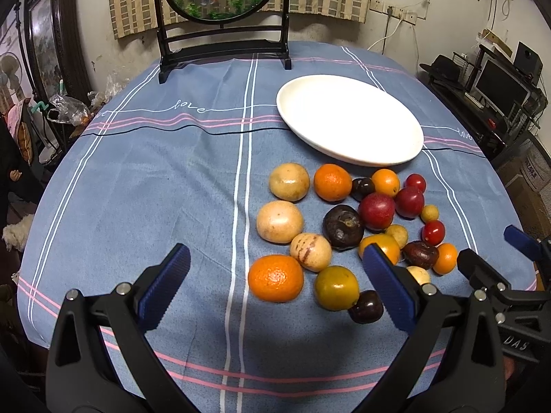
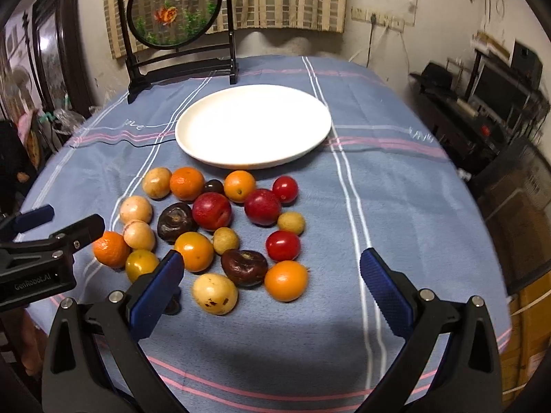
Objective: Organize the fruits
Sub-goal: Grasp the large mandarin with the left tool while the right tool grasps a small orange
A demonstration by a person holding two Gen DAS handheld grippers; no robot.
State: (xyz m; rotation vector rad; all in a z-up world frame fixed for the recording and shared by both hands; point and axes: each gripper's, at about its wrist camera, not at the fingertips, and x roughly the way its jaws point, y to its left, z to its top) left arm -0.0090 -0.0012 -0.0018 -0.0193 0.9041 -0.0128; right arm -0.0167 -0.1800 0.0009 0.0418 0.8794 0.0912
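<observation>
Your table is covered by a blue striped tablecloth (image 2: 396,179), and the white plate (image 2: 253,125) on it serves as the landmark here. Behind the plate, at the far edge, stands a black-framed round screen (image 2: 174,8) with goldfish on it. The plate itself holds nothing.

Your left gripper (image 1: 275,287) hangs well in front of the plate with its blue-padded jaws spread wide and nothing between them; a large orange mandarin (image 1: 275,278) lies on the cloth under the gap. Your right gripper (image 2: 272,285) is likewise well in front of the plate, jaws wide apart and empty, above a pale yellow spotted fruit (image 2: 215,293) and a smooth orange fruit (image 2: 286,280).

The fruits (image 2: 213,227) all lie loose on the cloth in a cluster just in front of the plate, none touching it. Nearest the plate's front rim sit a tan round fruit (image 2: 156,182), a mandarin (image 2: 187,183) and a small orange fruit (image 2: 239,186). Farther forward come two red plums (image 2: 211,211), a dark wrinkled passion fruit (image 2: 176,222), and two cherry tomatoes (image 2: 283,245).
</observation>
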